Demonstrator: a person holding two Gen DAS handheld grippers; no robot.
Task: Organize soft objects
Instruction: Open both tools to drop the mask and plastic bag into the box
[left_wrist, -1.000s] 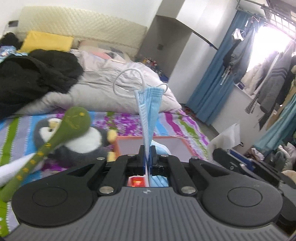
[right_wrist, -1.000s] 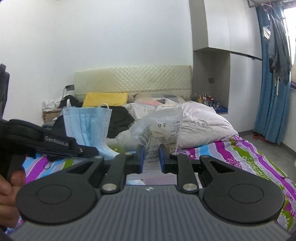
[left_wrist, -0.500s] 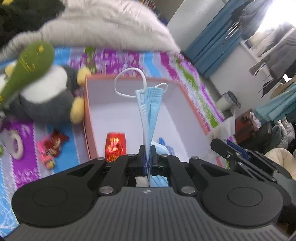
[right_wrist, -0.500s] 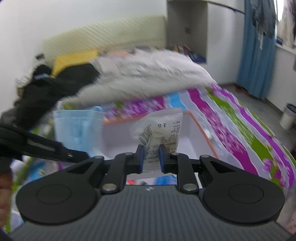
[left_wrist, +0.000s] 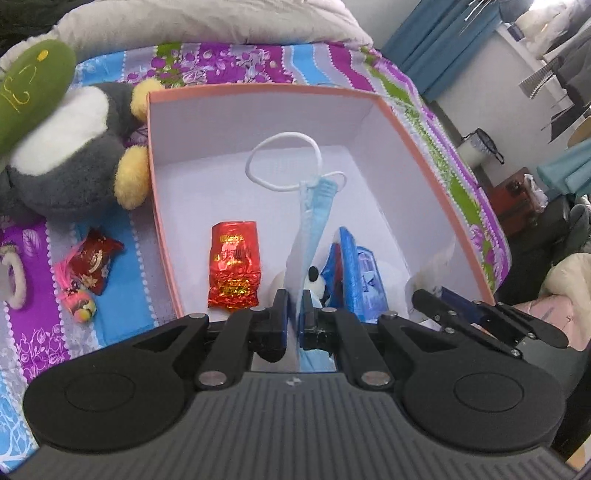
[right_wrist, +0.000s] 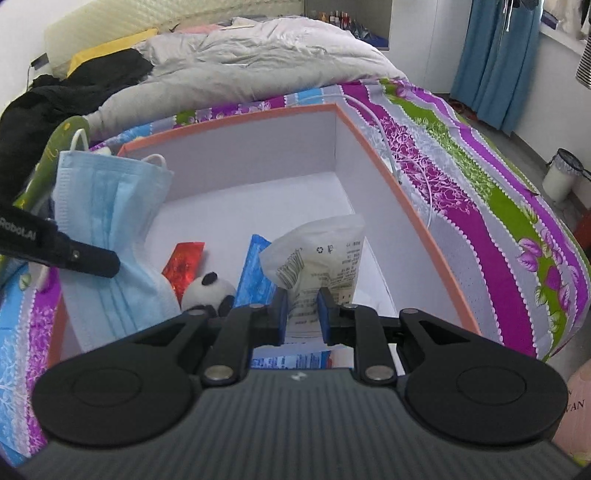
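Note:
My left gripper (left_wrist: 293, 295) is shut on a light blue face mask (left_wrist: 308, 225), seen edge-on, its white ear loop (left_wrist: 282, 162) hanging over the inside of the orange-rimmed white box (left_wrist: 258, 90). From the right wrist view the same mask (right_wrist: 110, 221) hangs flat at the left, pinched by the left gripper's fingers (right_wrist: 92, 260). My right gripper (right_wrist: 301, 299) is shut on a white printed plastic packet (right_wrist: 321, 254) above the box (right_wrist: 406, 206). Inside lie a red foil packet (left_wrist: 232, 266), a blue packet (left_wrist: 360, 273) and a small panda toy (right_wrist: 208, 290).
A grey and white plush penguin (left_wrist: 70, 155) and a green plush (left_wrist: 26, 96) lie left of the box on the striped floral bedspread (right_wrist: 480, 192). A red snack bag (left_wrist: 92, 258) and a small pink toy (left_wrist: 79, 308) lie beside them. A grey duvet (right_wrist: 240, 74) is piled behind.
Both grippers have come down and tilted towards the box, carrying the mask and the white packet. The view has gone from the room and bed to the box's inside.

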